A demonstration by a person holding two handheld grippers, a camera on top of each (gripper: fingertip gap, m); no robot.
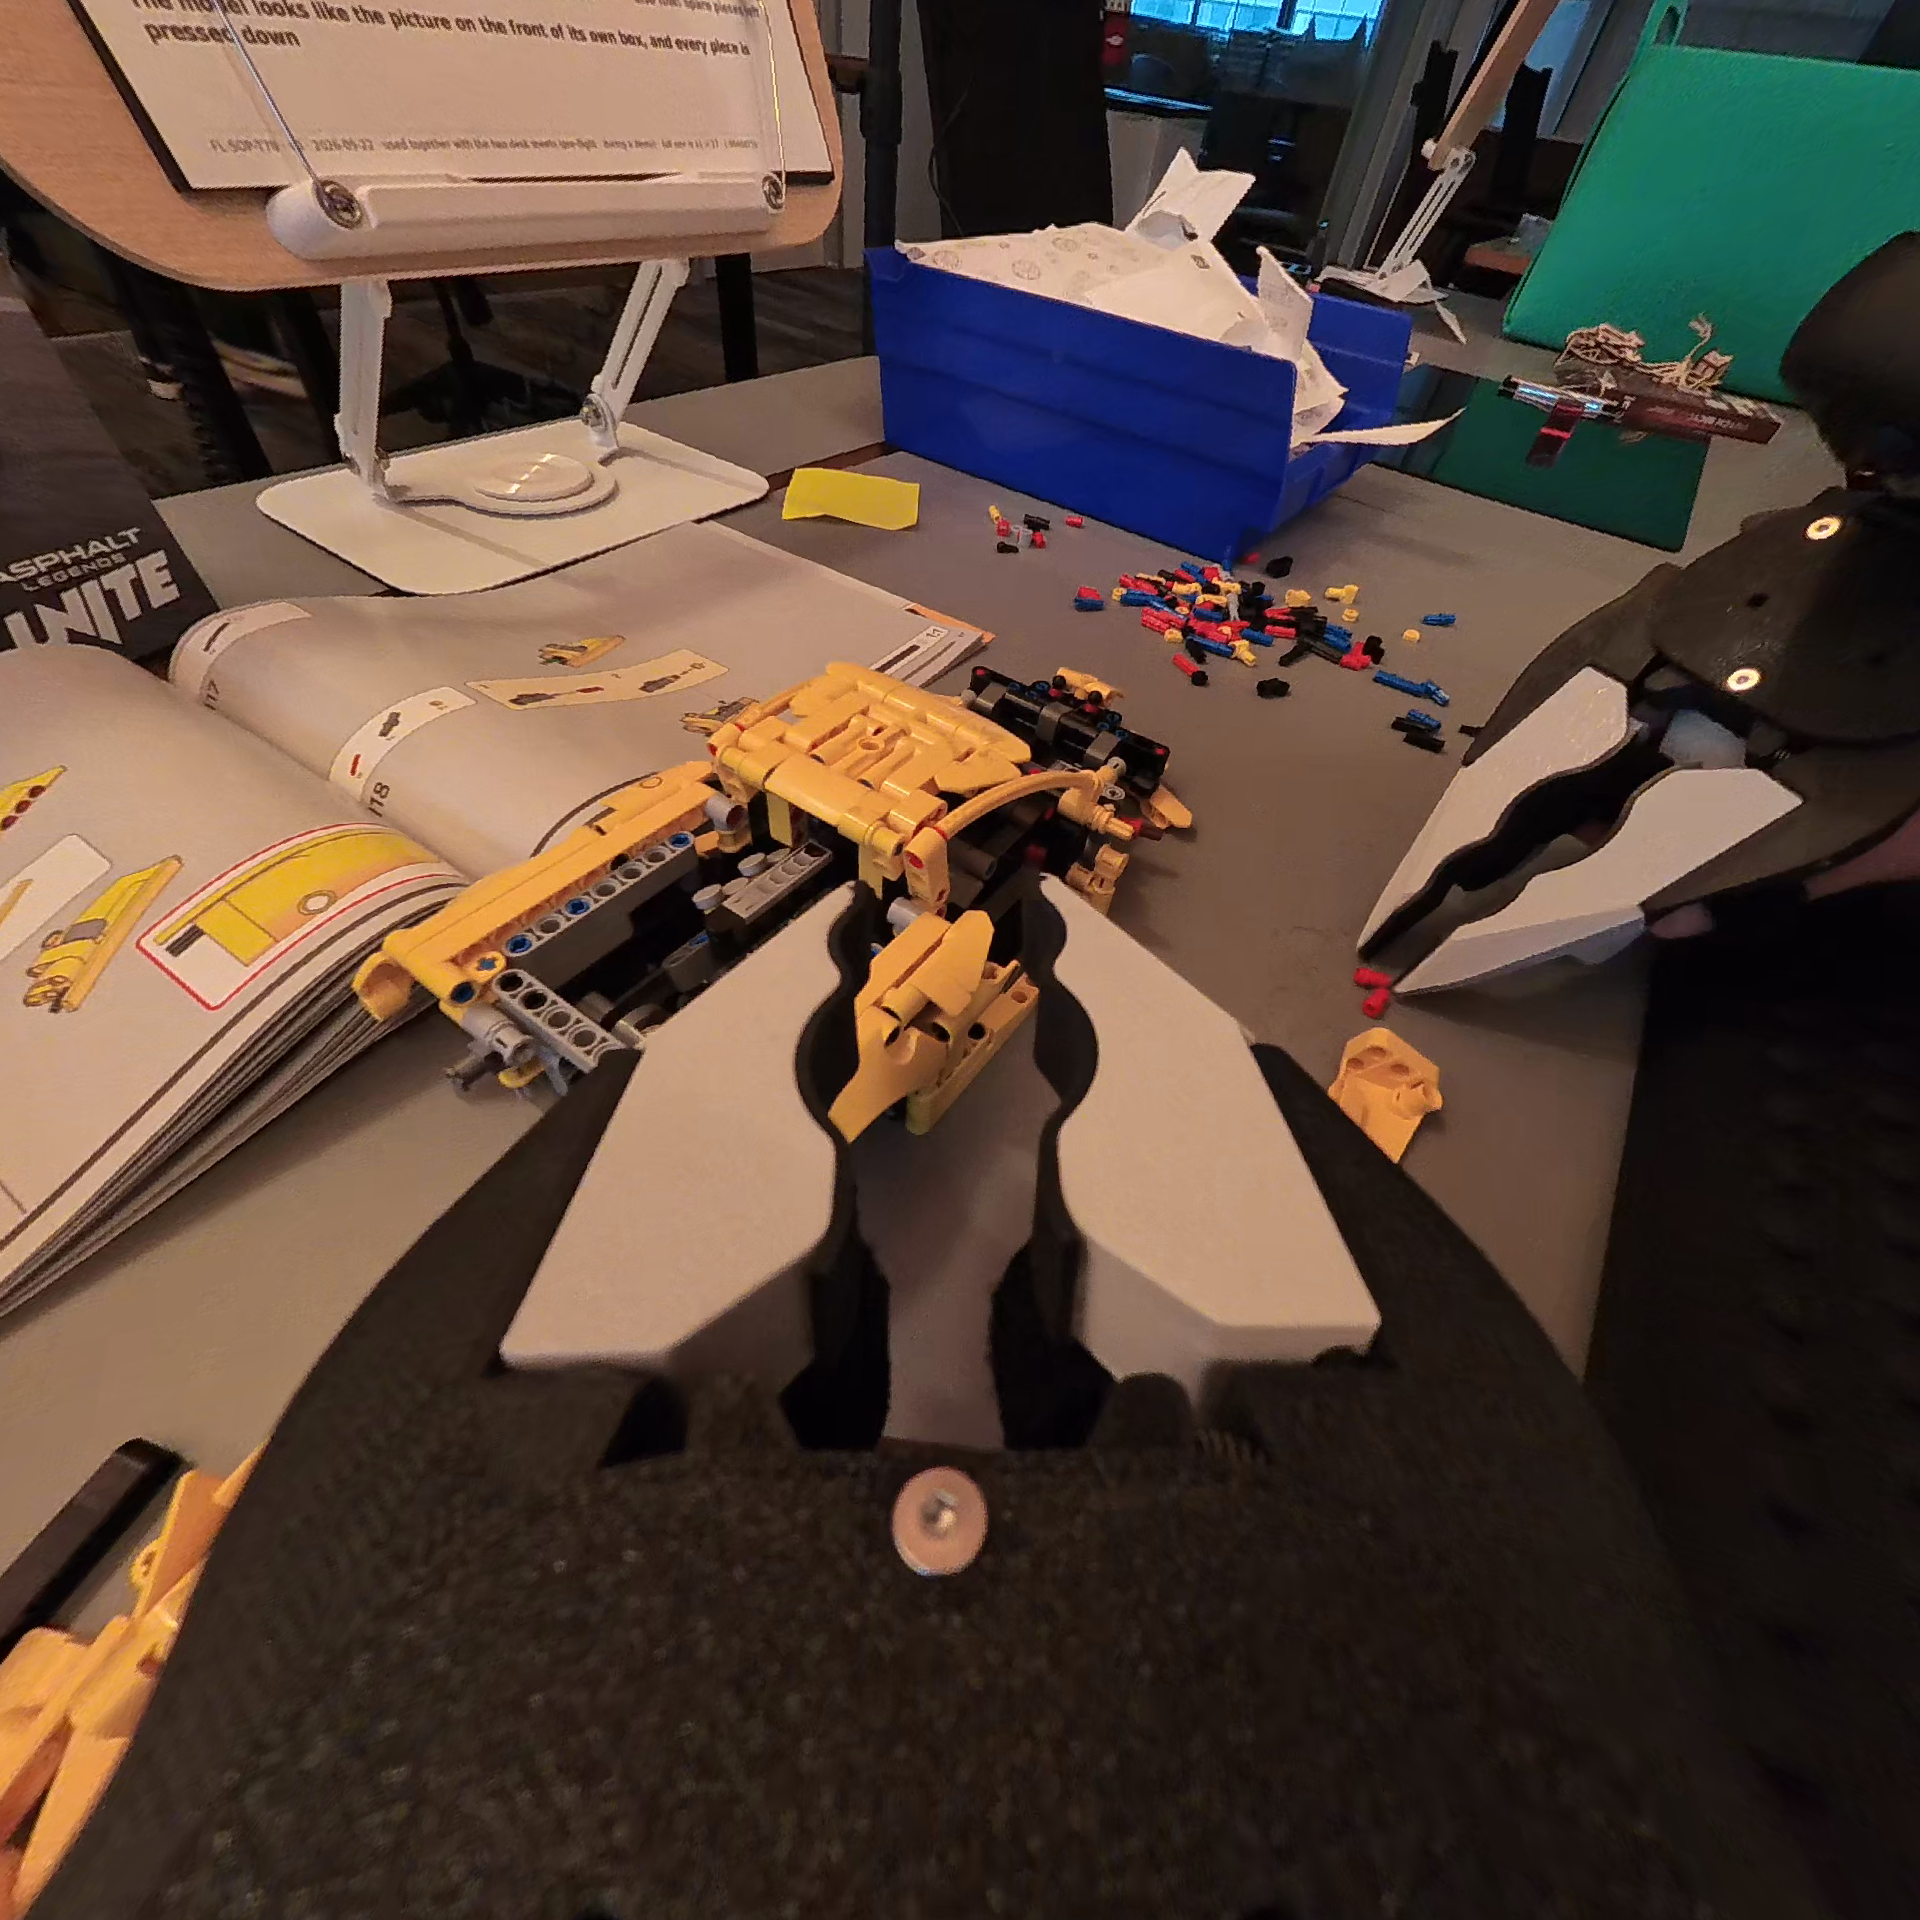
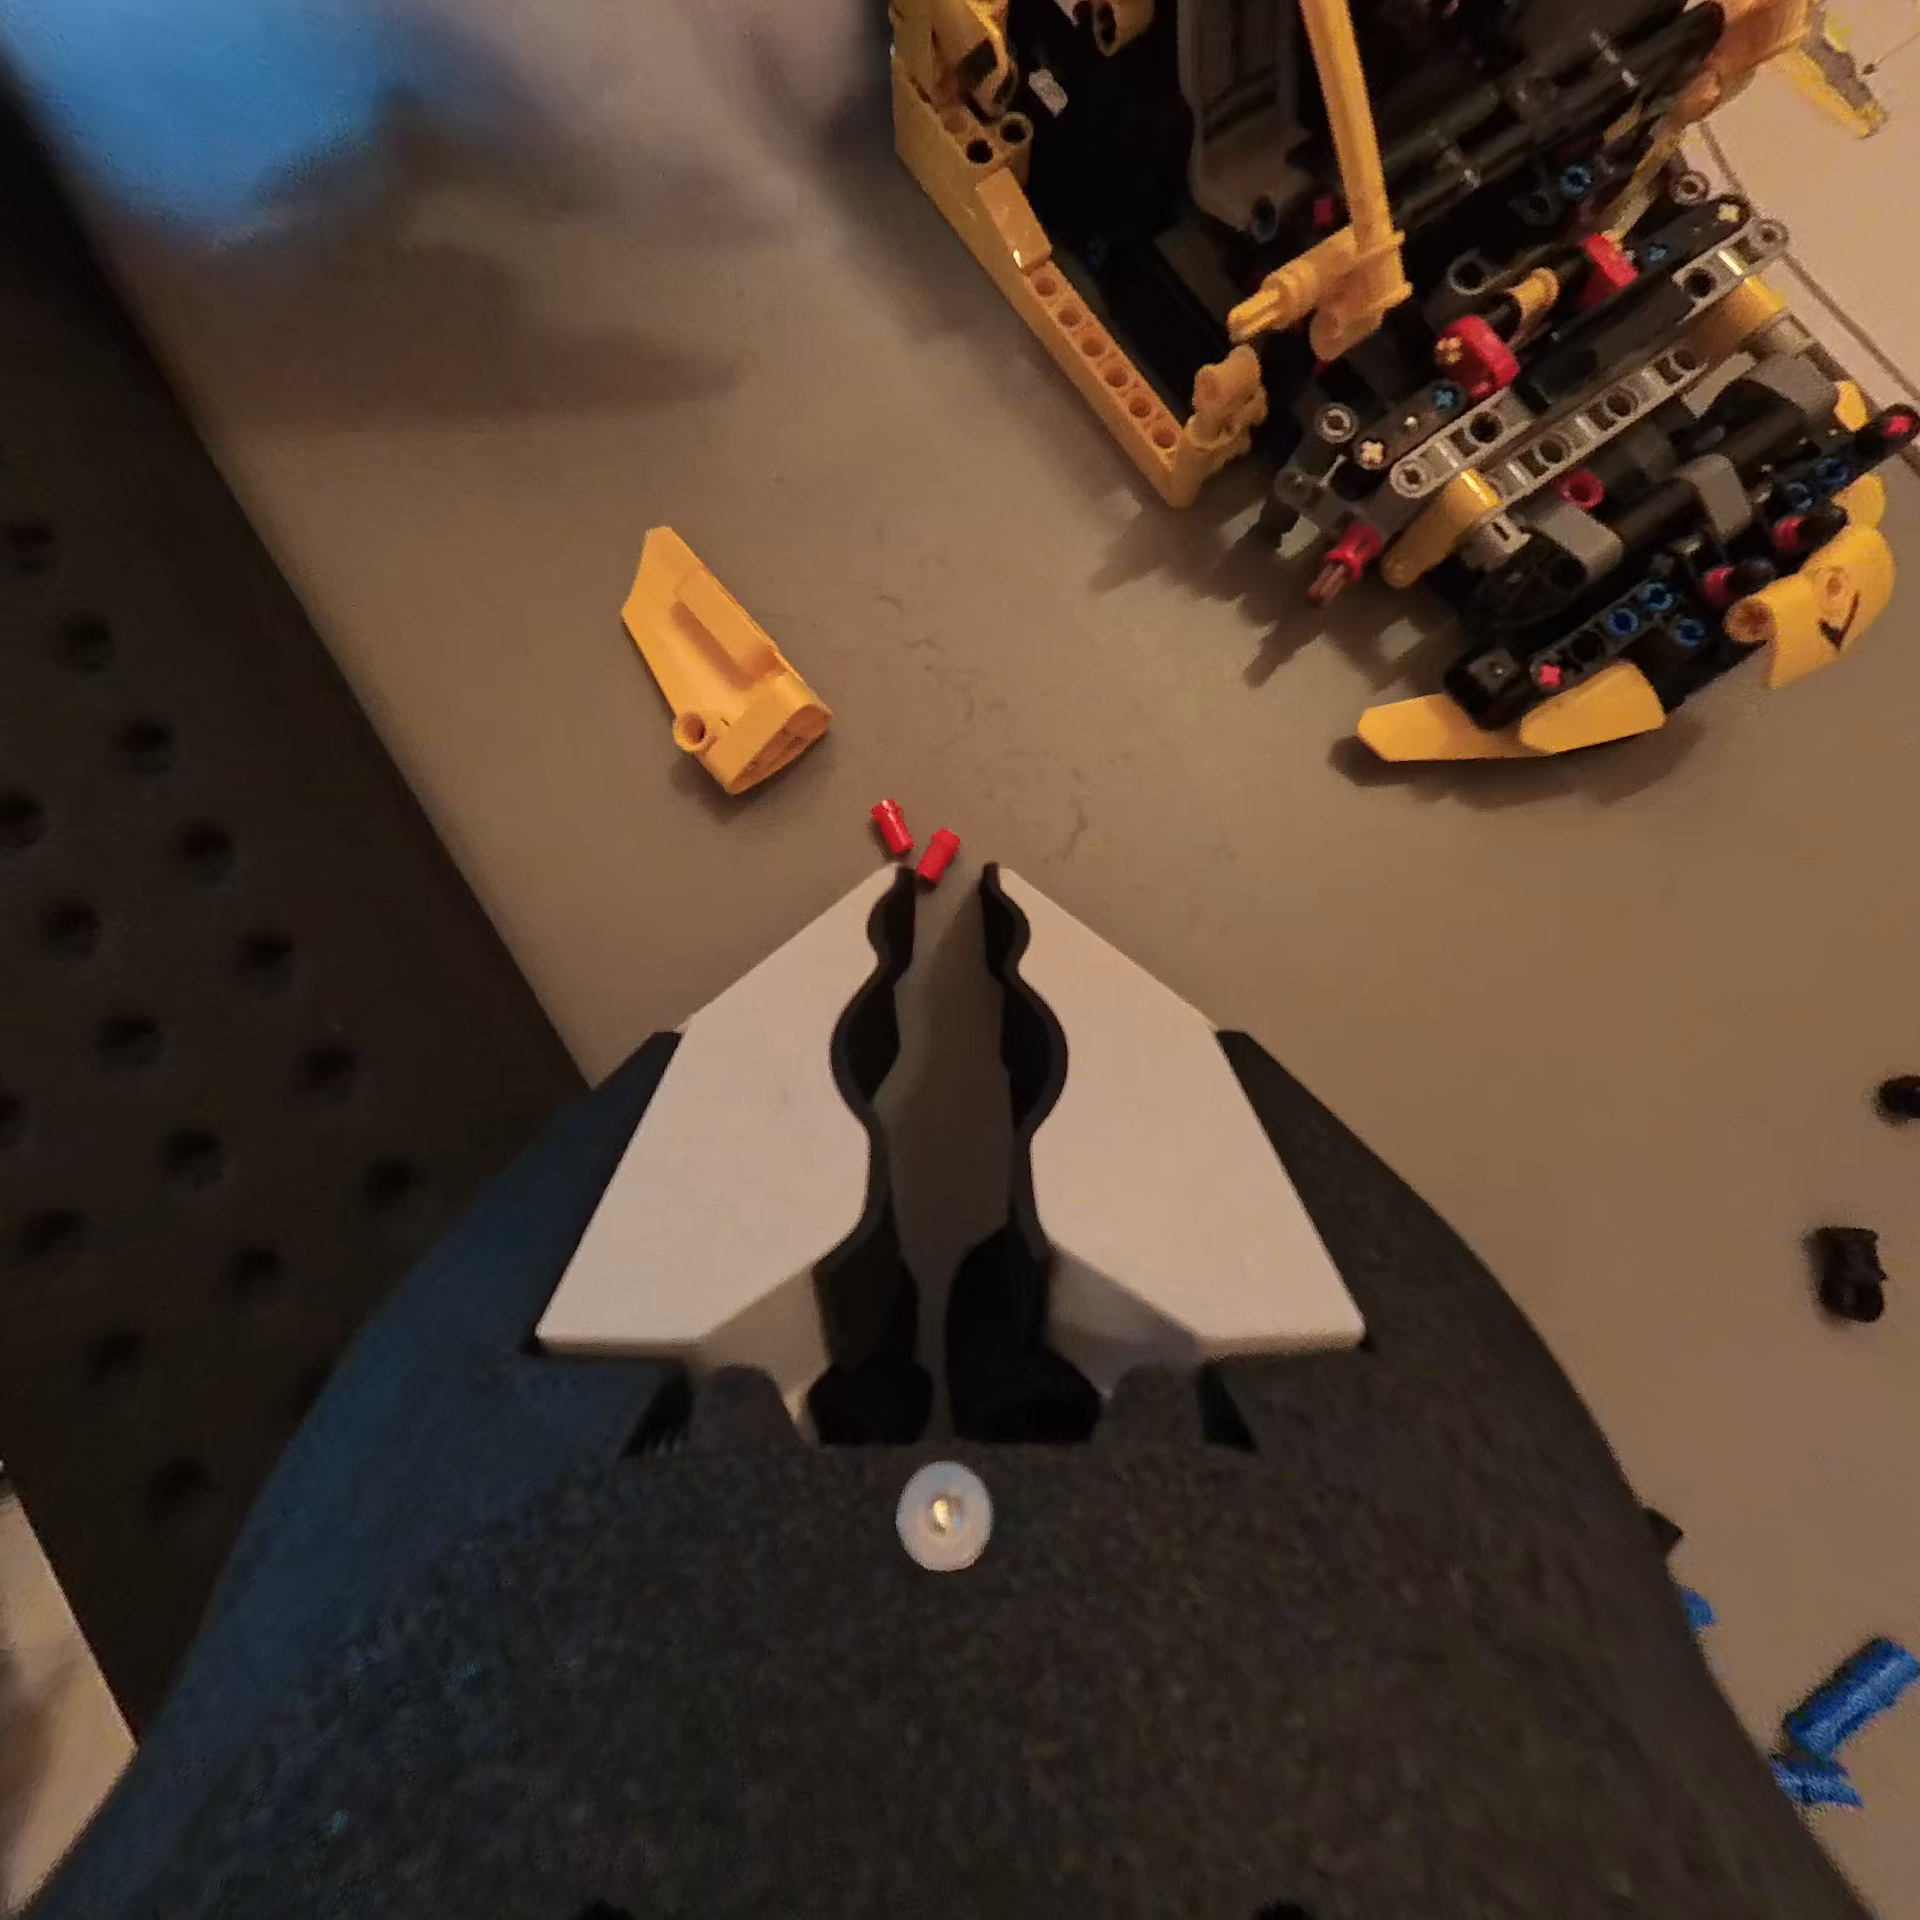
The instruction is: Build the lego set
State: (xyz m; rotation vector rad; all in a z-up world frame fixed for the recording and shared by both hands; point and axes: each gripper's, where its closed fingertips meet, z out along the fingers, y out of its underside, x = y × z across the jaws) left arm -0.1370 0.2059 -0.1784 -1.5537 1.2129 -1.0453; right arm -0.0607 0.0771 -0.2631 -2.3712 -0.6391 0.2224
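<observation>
- My left claw point(image 1: 940, 1029) is pinching one small yellow sub-assembly point(image 1: 935, 1023) between its two grey fingers, pointed tip aimed down toward me, long axis roughly along the fingers.
- My right claw point(image 2: 945, 878) is slightly spread with nothing in it, tips right down at the grey surface point(image 2: 1195, 987).
- Two tiny red pins point(image 2: 914, 840) lie just past those tips, side by side and nearly touching; the nearer one sits right at the left fingertip.
- One loose yellow panel piece point(image 2: 722, 665) lies a bit farther out, to the left of the pins, narrow end pointing away from me.
- One big half-built yellow and black car model point(image 1: 831, 831) sits on the surface just behind the left claw, long axis running left to right in the left wrist view, its left end resting on the open instruction booklet point(image 1: 260, 831).
- Beyond that there's a scatter of small red, blue, yellow and black pins point(image 1: 1247, 618), too many to count.
- Farther back: one blue bin point(image 1: 1091, 416) stuffed with crumpled paper bags, one yellow scrap point(image 1: 850, 497), one white stand point(image 1: 499, 488) holding a printed sheet.
</observation>
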